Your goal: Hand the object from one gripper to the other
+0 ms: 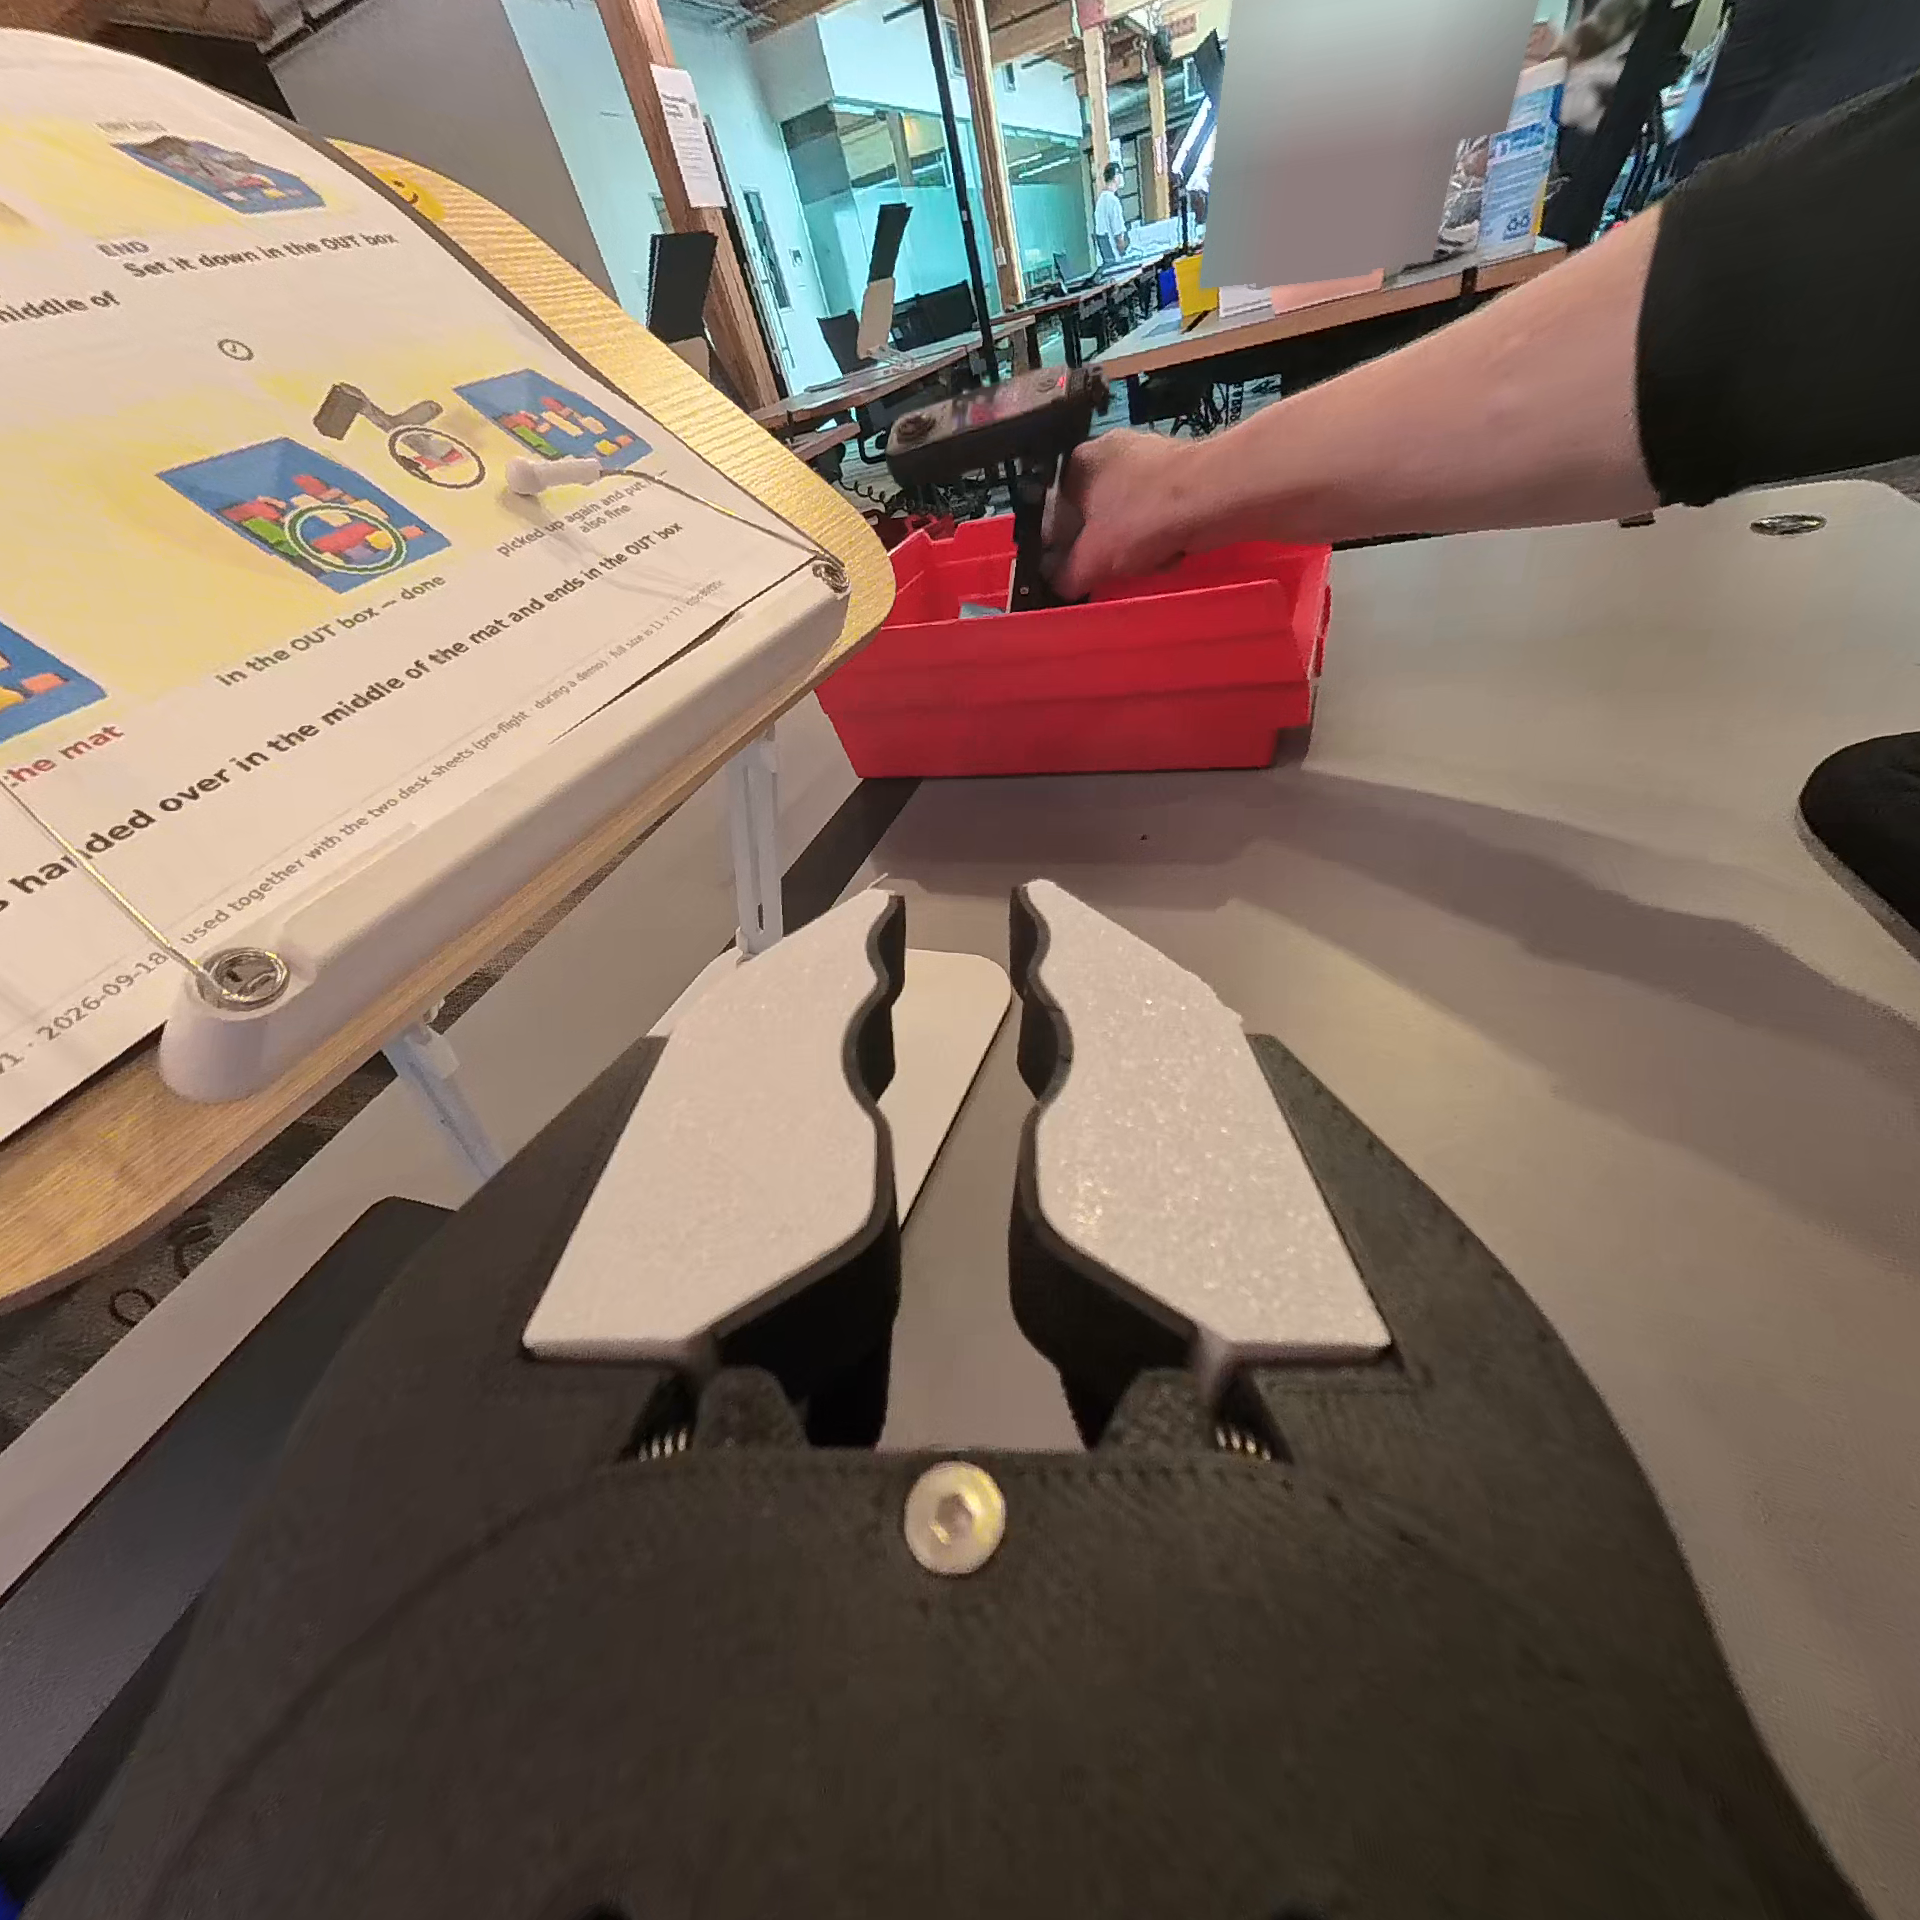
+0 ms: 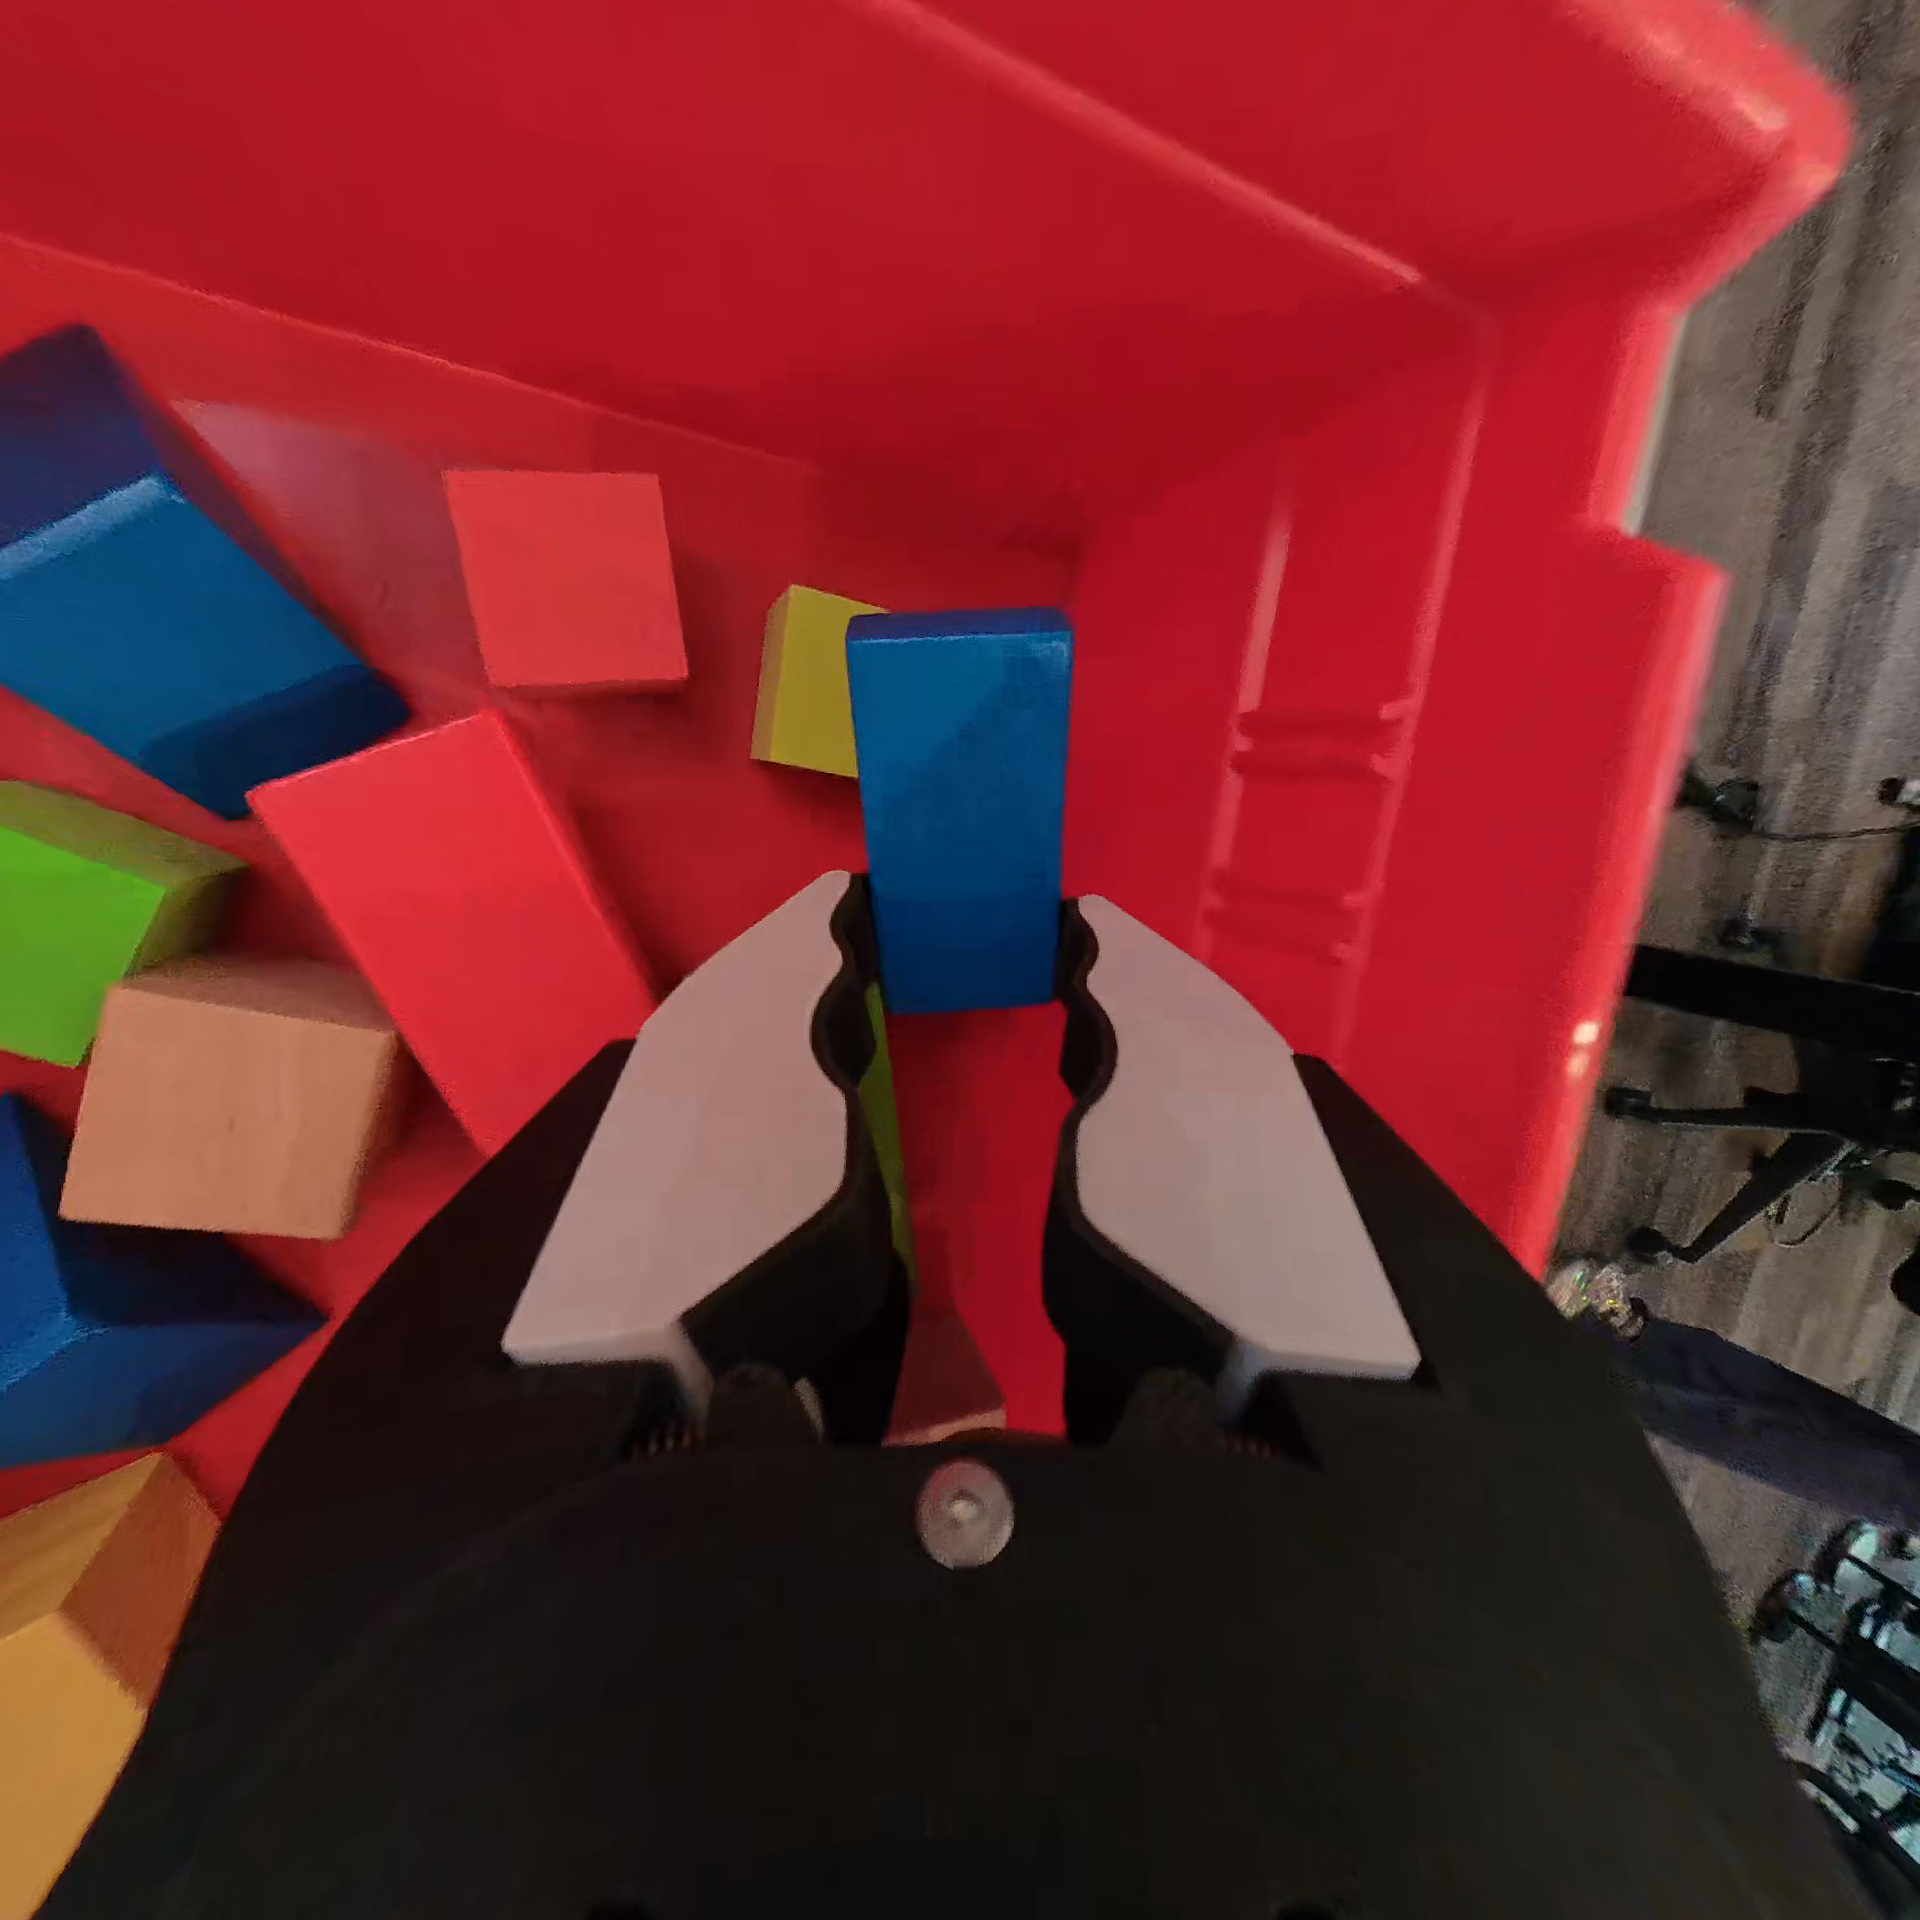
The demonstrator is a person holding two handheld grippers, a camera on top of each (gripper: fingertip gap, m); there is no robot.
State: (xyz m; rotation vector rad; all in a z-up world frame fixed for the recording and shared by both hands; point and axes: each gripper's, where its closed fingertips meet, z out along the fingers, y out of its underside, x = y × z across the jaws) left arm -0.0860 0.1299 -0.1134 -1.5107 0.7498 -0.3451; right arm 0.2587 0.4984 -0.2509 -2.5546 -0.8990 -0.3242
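In the right wrist view my right gripper is inside the red bin. It is shut on a flat blue block: both pads press on its sides, and the block sticks out forward past the fingertips. In the left wrist view my left gripper is open and empty, low over the grey table and pointing toward the red bin. The same view shows a person's hand holding the right gripper's body down in the bin, its fingers hidden by the wall.
Several loose blocks lie in the bin: a red slab, a green one, a plain wooden one, a yellow one and a large blue one. An instruction sheet on a tilted wooden stand is at my left. Across from one pair of fingers to the other is roughly 55 centimetres.
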